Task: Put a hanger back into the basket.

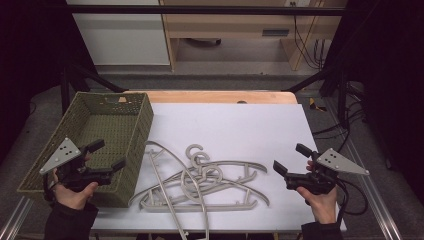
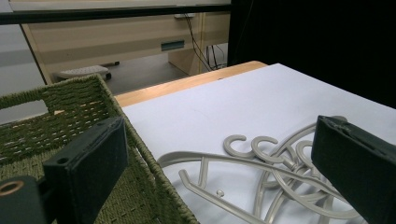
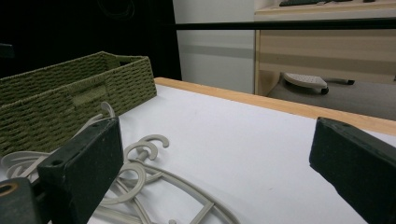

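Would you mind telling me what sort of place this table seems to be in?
Probably a lab or office workroom set up for recording: a black metal frame surrounds the white-topped table, cables trail beside a light wooden desk, and an olive woven basket and grey plastic hangers serve as props.

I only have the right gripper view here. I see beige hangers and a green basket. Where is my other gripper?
Observer: The left gripper hangs above the woven basket, jaws open, holding nothing.
Operator: Anything inside that basket?
Observer: From the high view its floor looks bare.
Operator: And how do the hangers lie?
Observer: The hangers lie in one tangled pile on the white tabletop, between both grippers; the right gripper is open beside them, apart.
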Motion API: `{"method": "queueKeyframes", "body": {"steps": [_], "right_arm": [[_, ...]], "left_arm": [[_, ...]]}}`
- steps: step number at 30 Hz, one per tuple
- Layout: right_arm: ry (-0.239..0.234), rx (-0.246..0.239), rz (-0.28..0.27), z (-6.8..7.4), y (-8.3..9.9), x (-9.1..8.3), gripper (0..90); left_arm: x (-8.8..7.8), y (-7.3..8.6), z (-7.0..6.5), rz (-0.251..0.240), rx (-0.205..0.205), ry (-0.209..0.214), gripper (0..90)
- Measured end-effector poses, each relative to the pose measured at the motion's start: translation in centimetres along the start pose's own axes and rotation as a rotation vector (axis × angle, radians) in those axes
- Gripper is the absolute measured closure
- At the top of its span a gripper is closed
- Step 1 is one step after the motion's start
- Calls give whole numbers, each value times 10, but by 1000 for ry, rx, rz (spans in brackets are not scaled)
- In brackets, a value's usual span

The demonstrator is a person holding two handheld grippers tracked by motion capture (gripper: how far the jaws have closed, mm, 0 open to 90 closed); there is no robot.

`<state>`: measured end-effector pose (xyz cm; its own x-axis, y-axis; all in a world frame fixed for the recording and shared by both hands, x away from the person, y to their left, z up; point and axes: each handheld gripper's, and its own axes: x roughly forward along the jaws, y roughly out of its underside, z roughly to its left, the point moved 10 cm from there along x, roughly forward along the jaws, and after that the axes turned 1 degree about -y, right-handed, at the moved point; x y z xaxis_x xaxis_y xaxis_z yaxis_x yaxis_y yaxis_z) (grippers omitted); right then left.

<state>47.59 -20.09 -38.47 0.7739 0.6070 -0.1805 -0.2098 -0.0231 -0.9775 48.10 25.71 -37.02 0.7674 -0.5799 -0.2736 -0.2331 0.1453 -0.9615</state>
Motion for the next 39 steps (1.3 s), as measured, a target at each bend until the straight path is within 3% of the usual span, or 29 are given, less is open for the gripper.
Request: {"method": "queueKeyframes", "body": {"steps": [9,18,30,35,39], "right_arm": [[3,0,6,2,-1,0,31],[-5,-6,52,17,0,8,37],[-58,-18,150,61,10,29,70],[-109,-37,214,89,25,42,87],[-131,-43,252,102,35,49,98]], "left_arm": [[0,1,0,4,6,-4,37],[-1,1,2,7,13,-13,37],[-3,0,4,4,14,-18,37],[-4,1,6,6,17,-24,37],[-5,-1,5,3,18,-22,37]]}}
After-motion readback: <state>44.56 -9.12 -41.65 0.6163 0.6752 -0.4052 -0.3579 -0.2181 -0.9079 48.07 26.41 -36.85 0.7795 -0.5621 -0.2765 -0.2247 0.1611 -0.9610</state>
